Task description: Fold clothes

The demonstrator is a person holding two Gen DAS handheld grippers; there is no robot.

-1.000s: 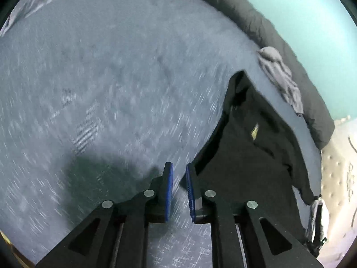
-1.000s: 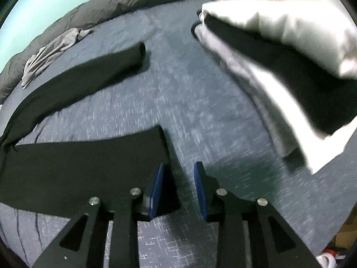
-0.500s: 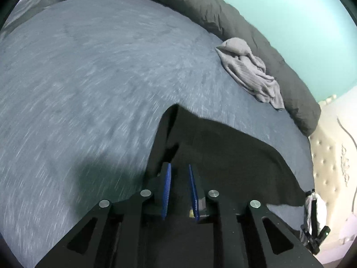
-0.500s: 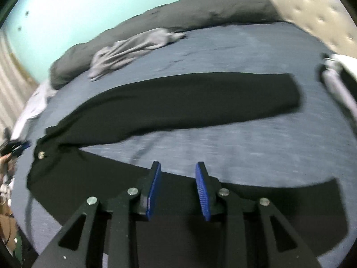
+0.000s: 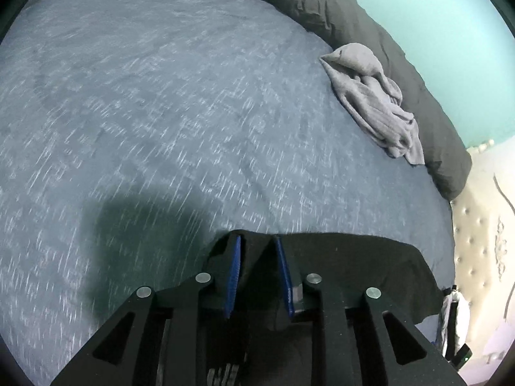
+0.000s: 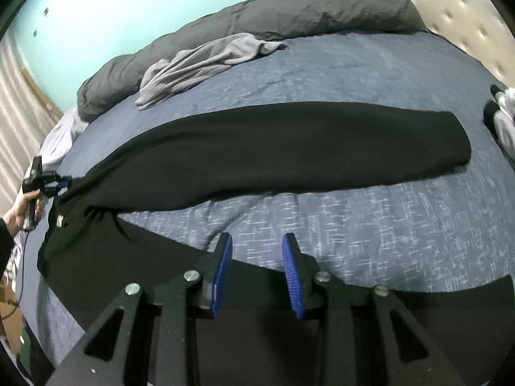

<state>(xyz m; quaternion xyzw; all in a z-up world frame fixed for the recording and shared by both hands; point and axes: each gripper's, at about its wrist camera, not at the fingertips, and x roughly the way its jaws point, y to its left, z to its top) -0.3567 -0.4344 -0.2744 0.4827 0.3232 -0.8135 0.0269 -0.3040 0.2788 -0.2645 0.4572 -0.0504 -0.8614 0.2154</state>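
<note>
Black trousers (image 6: 273, 148) lie spread on the blue bed, one leg running across the middle and the other leg (image 6: 128, 257) under my right gripper (image 6: 257, 251). That gripper is open, hovering over the near leg's edge with nothing between its pads. My left gripper (image 5: 257, 257) sits at the waist end of the trousers (image 5: 354, 267). Its jaws are opening, a ridge of black cloth stands between them, and the pads do not press on it. In the right wrist view a hand (image 6: 22, 206) holds the left gripper (image 6: 62, 181) at that waist end.
A crumpled grey garment (image 5: 376, 103) (image 6: 206, 64) lies against the dark duvet roll (image 5: 354, 9) (image 6: 289, 9) at the far side. A tufted headboard (image 5: 476, 241) and a pile of folded clothes (image 6: 502, 112) are at the right. Bare blue sheet (image 5: 161, 112) spreads to the left.
My left gripper slid across the sheet onto the trousers' waist end and its jaws widened. My right gripper swung away from the folded pile to the near leg, then held still.
</note>
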